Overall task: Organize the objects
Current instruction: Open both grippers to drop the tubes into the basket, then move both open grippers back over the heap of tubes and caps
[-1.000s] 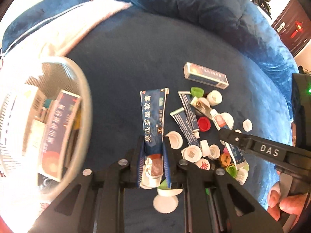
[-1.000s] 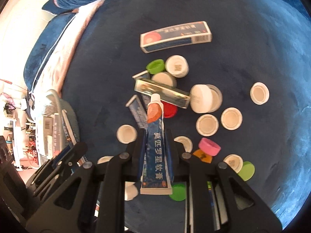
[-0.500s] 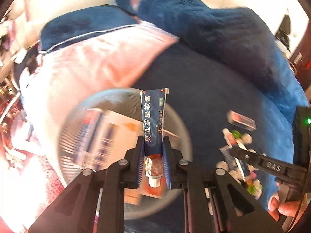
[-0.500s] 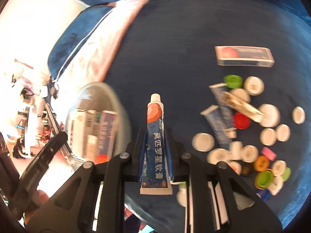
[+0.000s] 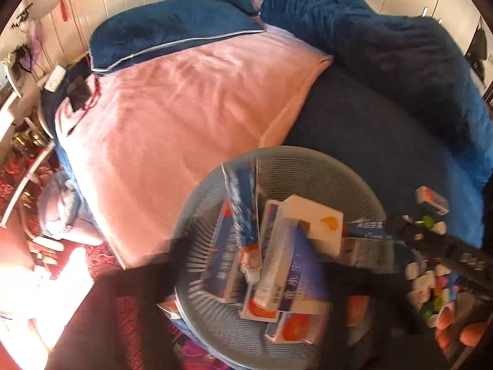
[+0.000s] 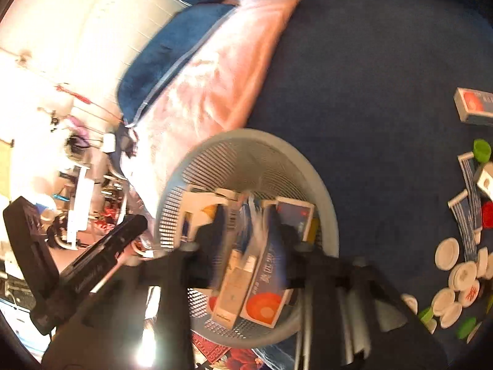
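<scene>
Both grippers have swung from the cap pile over to the basket (image 5: 311, 157). Left gripper (image 5: 246, 265) and right gripper (image 6: 246, 240) are spreading open, each toothpaste tube (image 5: 243, 212) dropping in: light, squishy, best pinched mid-body.

Harsh daylight floods in from the lower left of both views, blowing the room's edge out to white glare. Motion blur smears the left gripper (image 5: 246, 277), the right gripper (image 6: 249, 243) and the tubes over the basket (image 5: 308, 154). The pink blanket (image 5: 185, 108) glows warm and stays fairly sharp. Fisheye bending curves everything toward dark, vignetted corners.
</scene>
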Available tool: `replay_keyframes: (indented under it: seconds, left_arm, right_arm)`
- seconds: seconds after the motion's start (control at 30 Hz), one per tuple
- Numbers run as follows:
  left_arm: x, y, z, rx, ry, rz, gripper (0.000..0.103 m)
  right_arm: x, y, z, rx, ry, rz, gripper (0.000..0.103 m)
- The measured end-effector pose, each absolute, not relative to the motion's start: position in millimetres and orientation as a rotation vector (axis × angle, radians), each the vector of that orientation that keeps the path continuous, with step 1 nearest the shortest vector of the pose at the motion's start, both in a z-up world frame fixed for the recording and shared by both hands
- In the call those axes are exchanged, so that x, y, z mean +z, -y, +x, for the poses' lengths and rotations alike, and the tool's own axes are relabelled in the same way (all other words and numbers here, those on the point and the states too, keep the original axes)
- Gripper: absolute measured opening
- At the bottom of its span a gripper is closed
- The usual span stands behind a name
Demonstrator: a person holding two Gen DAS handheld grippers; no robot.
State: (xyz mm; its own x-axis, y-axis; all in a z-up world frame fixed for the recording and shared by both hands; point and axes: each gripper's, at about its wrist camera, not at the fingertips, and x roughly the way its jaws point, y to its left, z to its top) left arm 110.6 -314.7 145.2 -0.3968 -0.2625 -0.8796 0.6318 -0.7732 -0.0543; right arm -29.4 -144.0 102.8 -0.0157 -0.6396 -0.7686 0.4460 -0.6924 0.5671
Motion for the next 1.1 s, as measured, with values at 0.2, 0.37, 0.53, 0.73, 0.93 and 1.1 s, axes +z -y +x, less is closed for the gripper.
replay_keyframes:
  seconds: [0.2,0.37,0.53,0.73,0.93,1.1]
  left_arm:
    - [136,318,122,-2.112,-0.501,1.285,0.096]
    - [131,316,127,-2.073,-0.511,1.309,0.096]
    - [131,312,130,-2.068,-0.504,1.318,0.096]
    - [132,309,131,-2.059,-0.483,1.326,0.096]
    - [132,305,129,-2.057,-0.461,1.334,0.096]
    - [133,301,127,-2.059,-0.457,1.339,0.097]
  right_arm:
    - [101,129,-31,-1.914,0.084,1.535,0.090]
    - [96,122,-30,-1.924,-0.007,1.590,0.091]
    - [94,118,-28,-1.915,-0.006,1.604,0.091]
    - [93,119,-26,-1.909,-0.041,1.607,0.092]
    - [94,122,-19,-1.913,-0.140,1.589,0.092]
    - [97,120,-17,-1.912,-0.155,1.587,0.092]
